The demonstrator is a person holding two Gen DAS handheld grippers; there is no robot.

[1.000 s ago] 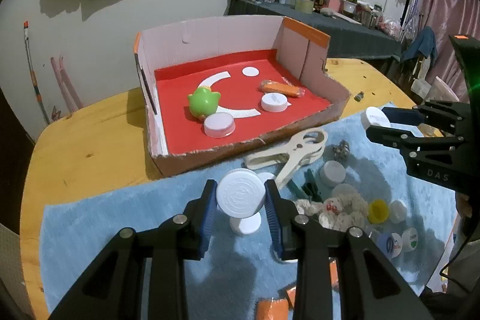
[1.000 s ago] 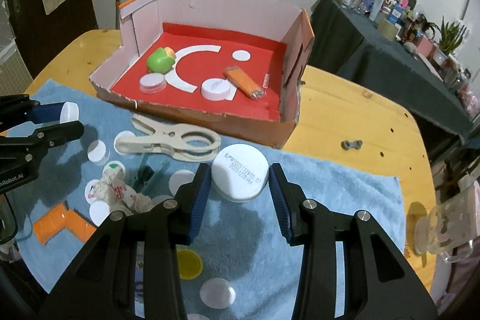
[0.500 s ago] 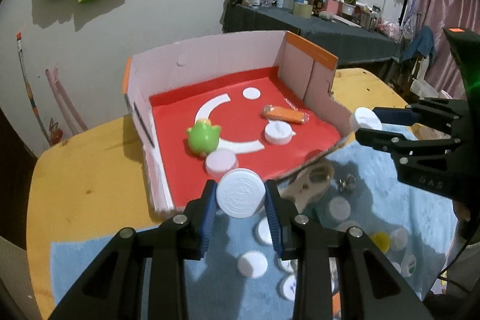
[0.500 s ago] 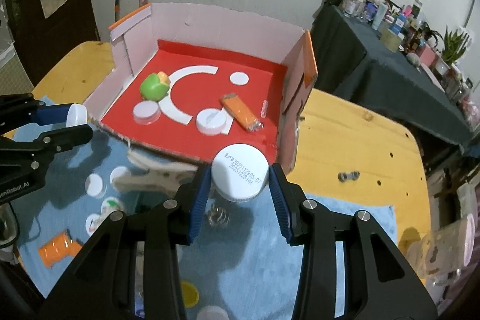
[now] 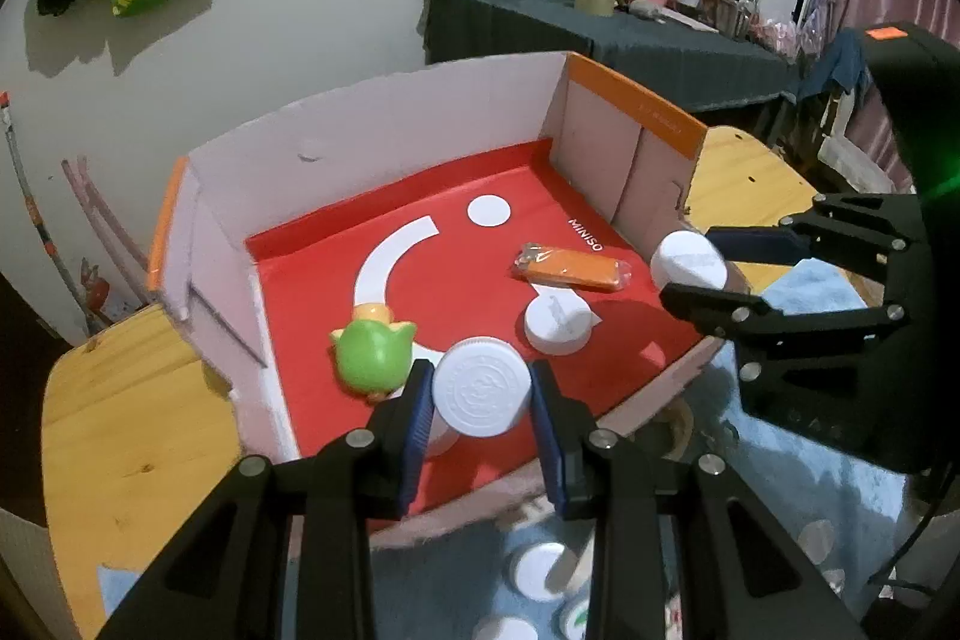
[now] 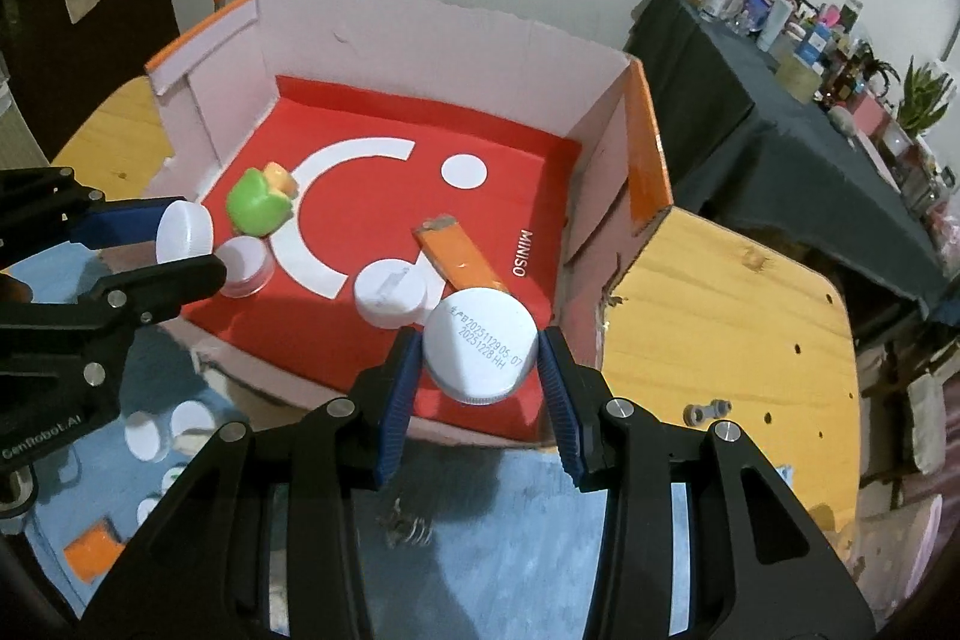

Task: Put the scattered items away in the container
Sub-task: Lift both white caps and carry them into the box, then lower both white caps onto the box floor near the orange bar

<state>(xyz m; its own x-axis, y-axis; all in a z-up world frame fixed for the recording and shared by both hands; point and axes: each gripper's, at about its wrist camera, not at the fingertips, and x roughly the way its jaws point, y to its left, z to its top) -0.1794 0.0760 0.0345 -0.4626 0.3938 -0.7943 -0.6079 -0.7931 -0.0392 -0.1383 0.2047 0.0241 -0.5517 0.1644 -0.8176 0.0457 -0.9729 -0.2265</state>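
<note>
A cardboard box point(image 5: 384, 142) point(image 6: 420, 40) with a red floor stands on the wooden table. My left gripper point(image 5: 482, 394) point(image 6: 183, 244) is shut on a white embossed cap point(image 5: 482, 387) point(image 6: 183, 232), held over the box's near left part. My right gripper point(image 6: 478, 355) point(image 5: 690, 271) is shut on a white date-stamped cap point(image 6: 478, 349) point(image 5: 687, 259), held over the box's near right corner. Inside lie a green toy point(image 5: 372, 355) point(image 6: 258, 199), an orange wrapped packet point(image 5: 570, 268) point(image 6: 459, 253), and loose white caps point(image 5: 558, 322) point(image 6: 390, 292).
A blue towel point(image 5: 798, 484) point(image 6: 510, 490) in front of the box carries several more caps point(image 5: 534, 571), an orange piece point(image 6: 93, 550) and a small metal spring point(image 6: 408, 526). A bolt point(image 6: 708, 409) lies on the bare wooden table point(image 6: 750, 340). A cluttered dark table point(image 5: 600, 34) stands behind.
Both grippers have carried their caps forward from above the towel to above the near part of the box. The box now fills more of each view.
</note>
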